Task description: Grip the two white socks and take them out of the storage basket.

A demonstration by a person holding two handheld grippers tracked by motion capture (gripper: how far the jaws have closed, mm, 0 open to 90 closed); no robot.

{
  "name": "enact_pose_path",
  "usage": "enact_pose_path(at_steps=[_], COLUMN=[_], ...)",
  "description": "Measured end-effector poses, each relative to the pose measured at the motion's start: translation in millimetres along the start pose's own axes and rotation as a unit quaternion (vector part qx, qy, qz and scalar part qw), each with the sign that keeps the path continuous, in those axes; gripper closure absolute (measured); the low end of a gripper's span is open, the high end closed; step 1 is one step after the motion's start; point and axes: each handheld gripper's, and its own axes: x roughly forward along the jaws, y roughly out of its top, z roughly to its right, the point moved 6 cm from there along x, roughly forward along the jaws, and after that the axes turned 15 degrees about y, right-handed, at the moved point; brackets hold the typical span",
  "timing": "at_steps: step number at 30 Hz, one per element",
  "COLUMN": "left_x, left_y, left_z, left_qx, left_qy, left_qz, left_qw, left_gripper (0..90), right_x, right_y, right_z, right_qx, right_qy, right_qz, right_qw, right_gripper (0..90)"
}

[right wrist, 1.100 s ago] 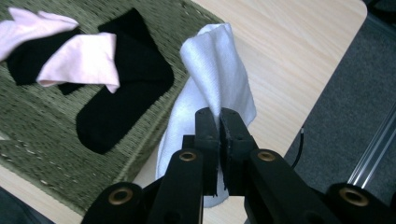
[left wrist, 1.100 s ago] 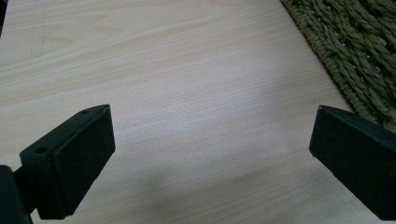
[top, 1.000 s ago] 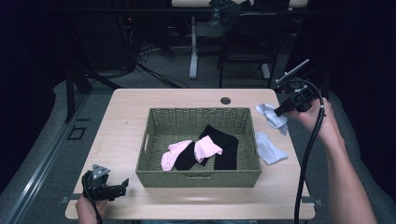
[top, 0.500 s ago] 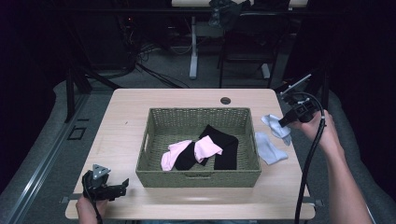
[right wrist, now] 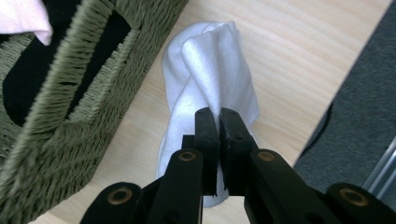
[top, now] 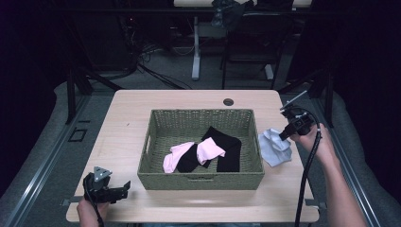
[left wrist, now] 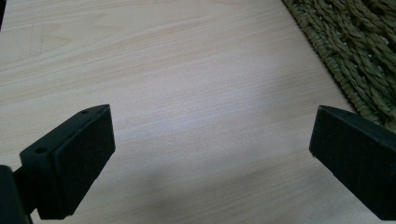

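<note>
One woven basket point(top: 201, 177); two black socks point(top: 226, 146); two pink socks point(top: 209, 150); two white socks point(top: 274, 146).

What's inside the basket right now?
The basket holds two pink socks lying over black socks, toward its right half. Its left half shows bare weave. Anything beneath the socks is covered, and the near wall hides the floor just behind it.

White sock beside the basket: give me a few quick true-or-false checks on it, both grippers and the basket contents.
1. The right gripper is shut on the white sock. True.
2. The white sock lies inside the basket. False: it is on the table, right of the basket.
3. The left gripper is open over bare table. True.
4. The basket holds only black socks. False: pink socks are there too.
</note>
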Motion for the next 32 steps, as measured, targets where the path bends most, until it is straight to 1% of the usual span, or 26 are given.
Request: enact_pose_path(at_steps=[1, 2, 3, 5, 6, 7, 8, 9, 10, 11, 12, 13, 14, 15, 16, 17, 19, 20, 21, 24, 25, 26, 27, 29, 30, 32], left_x=[0.1, 0.1, 0.1, 0.0, 0.0, 0.3, 0.4, 0.5, 0.5, 0.4, 0.4, 0.4, 0.5, 0.6, 0.6, 0.8, 0.9, 1.1, 1.2, 1.6, 1.7, 1.7, 1.8, 1.4, 1.0, 0.7], left_y=[0.0, -0.1, 0.0, 0.1, -0.1, -0.1, -0.1, -0.1, 0.0, 0.0, 0.0, 0.0, -0.1, 0.0, 0.1, 0.2, 0.1, 0.0, -0.1, -0.1, 0.2, 0.4, 0.6, 0.7, 0.8, 0.6], left_z=[0.0, 0.1, 0.4, 0.6, 0.6, 0.5, 0.3, 0.3, 0.3, 0.3, 0.5, 0.6, 0.6, 0.6, 0.7, 0.7, 0.8, 0.9, 0.8, 0.8, 1.0, 1.2, 1.7, 1.9, 1.9, 1.4], left_qx=[0.0, 0.001, 0.001, 0.002, 0.002, 0.002, 0.002, 0.001, 0.002, 0.002, 0.002, 0.002, 0.002, 0.002, 0.001, 0.001, 0.001, 0.001, 0.001, 0.002, 0.001, 0.002, 0.003, 0.004, 0.003, 0.003], left_qy=[0.0, 0.0, -0.001, -0.001, -0.001, -0.001, -0.001, -0.001, -0.001, -0.001, -0.001, -0.001, -0.001, -0.001, -0.001, 0.0, 0.0, -0.001, 0.0, 0.0, 0.0, -0.001, -0.001, -0.001, -0.001, 0.0], left_qz=[0.0, -0.001, 0.0, 0.0, -0.001, -0.001, -0.001, -0.001, -0.001, -0.001, -0.001, -0.001, -0.001, -0.001, -0.001, -0.001, -0.001, -0.002, -0.002, -0.003, -0.001, -0.001, -0.001, -0.001, 0.0, 0.0], left_qw=[1.0, 1.0, 1.0, 1.0, 1.0, 1.0, 1.0, 1.0, 1.0, 1.0, 1.0, 1.0, 1.0, 1.0, 1.0, 1.0, 1.0, 1.0, 1.0, 1.0, 1.0, 1.0, 1.0, 1.0, 1.0, 1.0], left_gripper=[0.2, 0.2, 0.2, 0.2, 0.2, 0.2, 0.2, 0.2, 0.2, 0.2, 0.2, 0.2, 0.2, 0.2, 0.2, 0.2, 0.2, 0.2, 0.2, 0.2, 0.2, 0.2, 0.2, 0.2, 0.2, 0.2], right_x=[3.7, 11.4, 15.2, 23.4, 27.8, 33.6, 35.3, 38.5, 38.3, 38.6, 38.5, 37.8, 35.0, 34.0, 30.6, 28.0, 22.8, 20.4, 16.8, 12.6, 12.6, 12.5, 12.2, 8.7, 7.8, 6.3], right_y=[-0.5, -1.5, -3.1, -5.7, -6.8, -8.0, -9.5, -10.3, -11.1, -11.5, -12.5, -13.2, -14.6, -15.3, -16.1, -17.2, -20.4, -22.2, -25.3, -33.2, -35.9, -38.5, -40.3, -43.5, -44.6, -46.8], right_z=[0.8, 1.5, 3.1, 5.0, 5.8, 6.0, 6.4, 5.8, 6.3, 5.8, 4.0, 2.5, 1.7, -0.4, -1.4, -2.4, -4.7, -5.2, -6.5, -10.9, -11.9, -12.0, -12.1, -13.0, -13.7, -13.4], right_qx=[0.002, 0.009, 0.005, 0.011, 0.01, 0.016, 0.012, 0.015, 0.006, 0.011, 0.012, 0.01, 0.001, 0.006, 0.002, 0.0, -0.004, -0.007, -0.01, -0.011, -0.014, -0.016, -0.02, -0.017, -0.019, -0.018], right_qy=[-0.001, 0.002, 0.006, 0.006, 0.011, 0.013, 0.019, 0.02, 0.025, 0.018, 0.023, 0.017, 0.017, 0.016, 0.019, 0.019, 0.022, 0.022, 0.028, 0.034, 0.033, 0.024, 0.023, 0.019, 0.023, 0.02], right_qz=[0.003, 0.011, -0.001, -0.005, -0.006, 0.003, -0.006, 0.002, -0.003, 0.008, 0.01, 0.014, 0.006, 0.019, 0.022, 0.031, 0.044, 0.047, 0.054, 0.083, 0.091, 0.083, 0.076, 0.087, 0.09, 0.094], right_qw=[1.0, 0.9999, 1.0, 0.9999, 0.9999, 0.9998, 0.9997, 0.9997, 0.9997, 0.9998, 0.9996, 0.9997, 0.9998, 0.9997, 0.9996, 0.9993, 0.9988, 0.9986, 0.9981, 0.9959, 0.9952, 0.9961, 0.9967, 0.9959, 0.9955, 0.9952], right_gripper=[87.2, 87.2, 87.1, 86.9, 86.7, 86.6, 86.3, 84.8, 79.4, 73.5, 67.3, 59.8, 51.9, 45.7, 39.6, 33.4, 25.1, 22.1, 19.2, 12.6, 12.5, 11.5, 9.4, 8.5, 7.8, 6.9])
